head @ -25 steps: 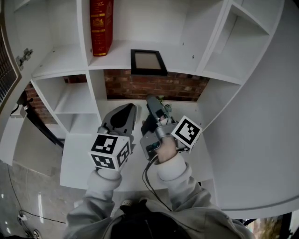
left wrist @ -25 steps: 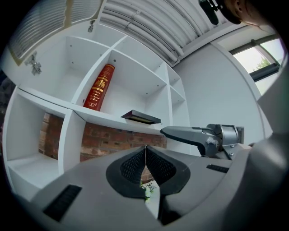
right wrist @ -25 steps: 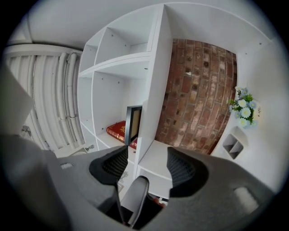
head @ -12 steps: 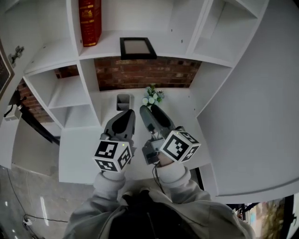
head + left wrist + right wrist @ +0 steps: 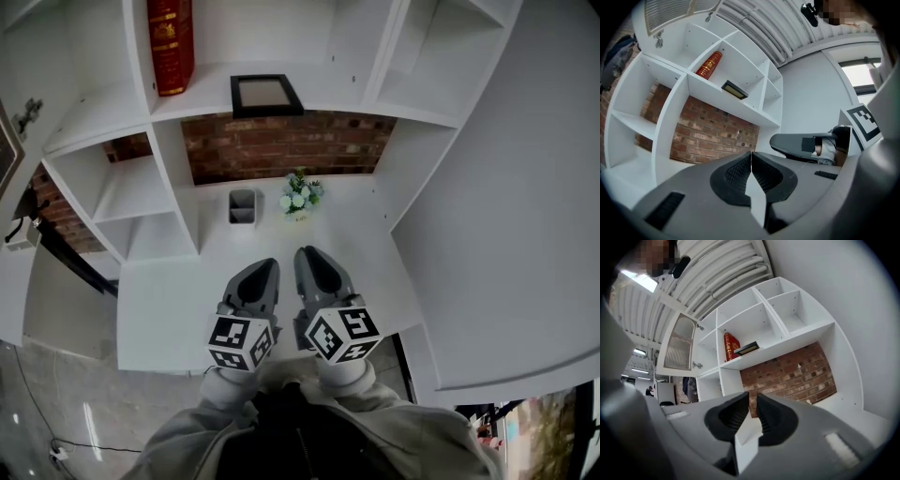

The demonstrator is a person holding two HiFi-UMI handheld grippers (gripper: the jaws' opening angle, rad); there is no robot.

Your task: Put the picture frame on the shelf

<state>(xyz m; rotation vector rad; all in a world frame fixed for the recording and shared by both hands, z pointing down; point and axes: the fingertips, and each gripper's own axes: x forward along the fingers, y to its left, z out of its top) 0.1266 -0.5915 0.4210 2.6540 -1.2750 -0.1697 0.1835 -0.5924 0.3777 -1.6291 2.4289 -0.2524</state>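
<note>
The black picture frame (image 5: 266, 95) lies flat on the white shelf (image 5: 330, 94), right of a red book (image 5: 170, 42). It also shows far off in the left gripper view as the frame (image 5: 734, 89) and in the right gripper view as the frame (image 5: 746, 348). Both grippers hang low over the desk's front, close to the person's body and far from the frame. My left gripper (image 5: 259, 270) (image 5: 751, 157) is shut with nothing in it. My right gripper (image 5: 312, 257) (image 5: 753, 399) is closing, a narrow gap left between its jaws and nothing between them.
A small grey holder (image 5: 242, 206) and a little bunch of white flowers (image 5: 299, 194) stand at the back of the white desk (image 5: 169, 305), before the brick wall (image 5: 281, 145). Open white compartments sit left and right of the shelf. A white wall runs along the right.
Both grippers have drawn back from under the shelf toward the person's body. The right gripper's jaws have narrowed from wide apart to a thin gap. The frame has stayed on the shelf.
</note>
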